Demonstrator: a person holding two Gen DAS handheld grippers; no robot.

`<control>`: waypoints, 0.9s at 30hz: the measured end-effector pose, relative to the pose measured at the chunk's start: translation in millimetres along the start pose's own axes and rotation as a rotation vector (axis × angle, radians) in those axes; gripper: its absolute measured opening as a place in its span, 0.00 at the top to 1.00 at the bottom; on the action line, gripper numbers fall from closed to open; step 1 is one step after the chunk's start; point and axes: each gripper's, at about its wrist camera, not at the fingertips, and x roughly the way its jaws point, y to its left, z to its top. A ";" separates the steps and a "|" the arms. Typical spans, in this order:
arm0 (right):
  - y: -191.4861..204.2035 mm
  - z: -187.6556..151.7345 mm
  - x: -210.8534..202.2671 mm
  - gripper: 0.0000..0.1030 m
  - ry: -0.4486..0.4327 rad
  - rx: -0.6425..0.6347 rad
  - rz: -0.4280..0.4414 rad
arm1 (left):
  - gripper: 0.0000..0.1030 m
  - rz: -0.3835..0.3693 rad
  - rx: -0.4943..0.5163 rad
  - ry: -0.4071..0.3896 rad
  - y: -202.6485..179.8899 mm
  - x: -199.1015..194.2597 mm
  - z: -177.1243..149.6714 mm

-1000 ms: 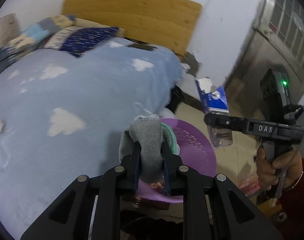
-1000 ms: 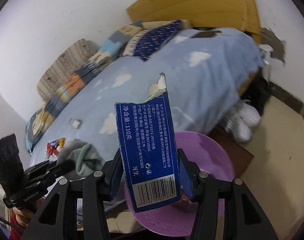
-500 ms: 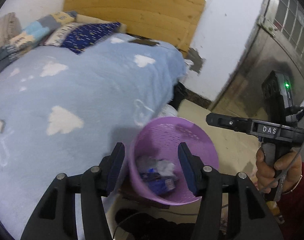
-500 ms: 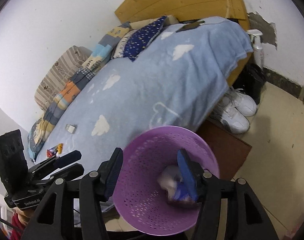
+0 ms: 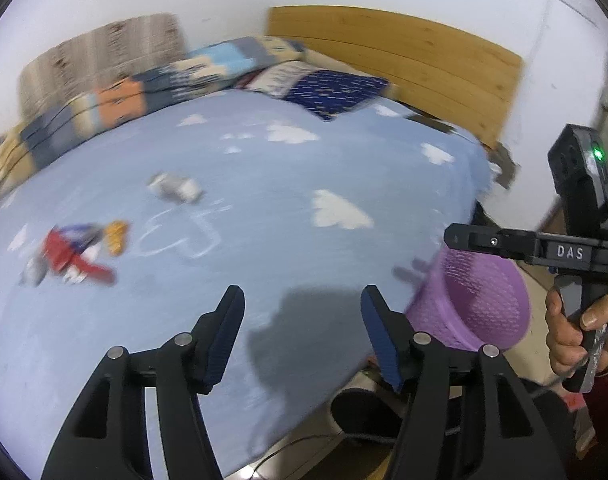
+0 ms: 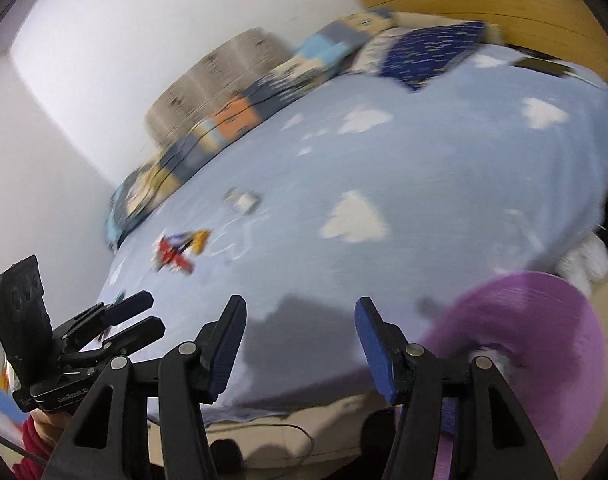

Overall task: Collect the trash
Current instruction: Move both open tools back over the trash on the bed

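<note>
My view has swung from the purple basket (image 5: 480,312) back over the blue cloud-print bed (image 5: 288,208). Both my left gripper (image 5: 302,334) and right gripper (image 6: 300,344) gape empty, the left's jaws just opened, sock and carton gone. The basket stands at the bedside, right. A red wrapper (image 5: 74,258) and a small grey scrap (image 5: 176,188) lie on the blanket.

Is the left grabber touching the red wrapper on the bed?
Apart. In the left wrist view the left gripper is open and empty, with bare blue blanket between its fingers and the red wrapper lying off to the side.
</note>
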 end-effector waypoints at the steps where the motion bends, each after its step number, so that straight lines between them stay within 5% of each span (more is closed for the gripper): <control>1: 11.3 1.2 9.3 0.42 0.015 -0.023 0.009 | 0.42 0.012 -0.030 -0.005 13.7 -2.9 -2.8; 11: 93.7 26.8 101.0 0.42 0.151 -0.242 0.012 | 0.42 0.199 -0.336 -0.032 159.2 -12.2 -27.3; 27: 159.5 125.0 323.2 0.38 0.170 -0.574 -0.220 | 0.40 0.341 -0.665 -0.064 308.4 -29.5 -46.2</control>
